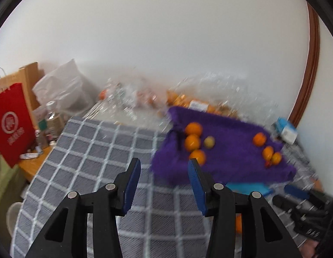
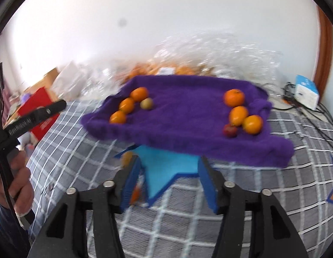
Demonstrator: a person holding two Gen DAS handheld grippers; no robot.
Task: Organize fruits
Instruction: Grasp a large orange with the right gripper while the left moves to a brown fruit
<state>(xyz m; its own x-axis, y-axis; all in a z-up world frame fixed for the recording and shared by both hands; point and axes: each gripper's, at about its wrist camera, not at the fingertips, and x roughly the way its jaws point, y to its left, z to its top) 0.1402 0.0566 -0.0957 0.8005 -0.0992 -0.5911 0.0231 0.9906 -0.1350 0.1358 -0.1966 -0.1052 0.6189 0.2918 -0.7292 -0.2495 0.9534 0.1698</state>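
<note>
Orange fruits [image 2: 234, 98] on purple cloth [image 2: 188, 116]

purple towel [image 2: 183, 116], orange fruits [image 2: 234, 97], grey-and-white checked cloth [image 1: 91, 150], red bag [image 1: 11, 124]
</note>
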